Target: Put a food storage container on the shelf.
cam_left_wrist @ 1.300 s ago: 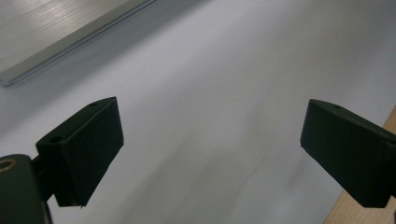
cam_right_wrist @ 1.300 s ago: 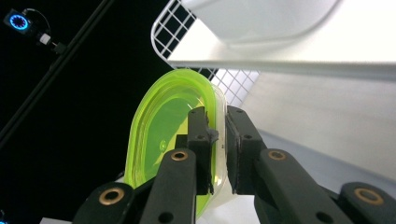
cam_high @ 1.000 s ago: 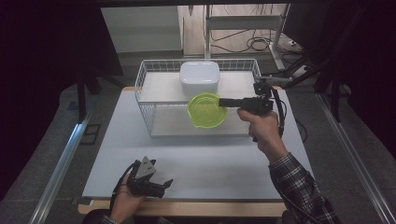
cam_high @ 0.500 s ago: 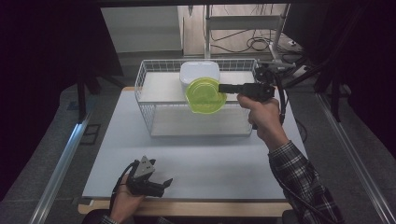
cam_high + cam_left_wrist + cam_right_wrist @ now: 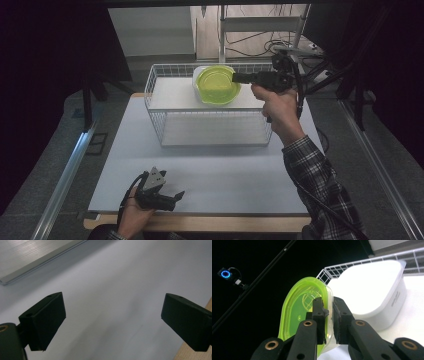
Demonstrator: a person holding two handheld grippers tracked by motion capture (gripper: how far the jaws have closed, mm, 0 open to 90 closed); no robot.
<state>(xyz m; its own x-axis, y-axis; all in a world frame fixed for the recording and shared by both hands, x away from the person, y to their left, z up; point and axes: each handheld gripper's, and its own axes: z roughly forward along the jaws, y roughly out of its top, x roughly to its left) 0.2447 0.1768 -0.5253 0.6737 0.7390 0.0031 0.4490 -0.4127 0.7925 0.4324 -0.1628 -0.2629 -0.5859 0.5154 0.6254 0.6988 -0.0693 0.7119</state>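
Note:
A translucent green lid (image 5: 217, 86) hangs tilted over the white container (image 5: 197, 76) that stands in the wire basket (image 5: 161, 120). My right gripper (image 5: 235, 78) comes in from the right and is shut on the lid's right rim. In the right gripper view the jaws (image 5: 328, 315) pinch the edge of the green lid (image 5: 299, 315), and the white container (image 5: 372, 290) lies behind it, uncovered. My left gripper (image 5: 175, 198) rests low near the table's front edge, its jaws (image 5: 112, 320) wide open with nothing between them.
The wire basket (image 5: 352, 265) stands at the back middle of the white table top (image 5: 225, 170). A metal rail (image 5: 65, 170) runs along the left side. Cables and a shelf frame (image 5: 260, 30) are behind the table.
The right hand has lifted the green lid up and back, from the basket's front part to over the white container. The left gripper has stayed in place.

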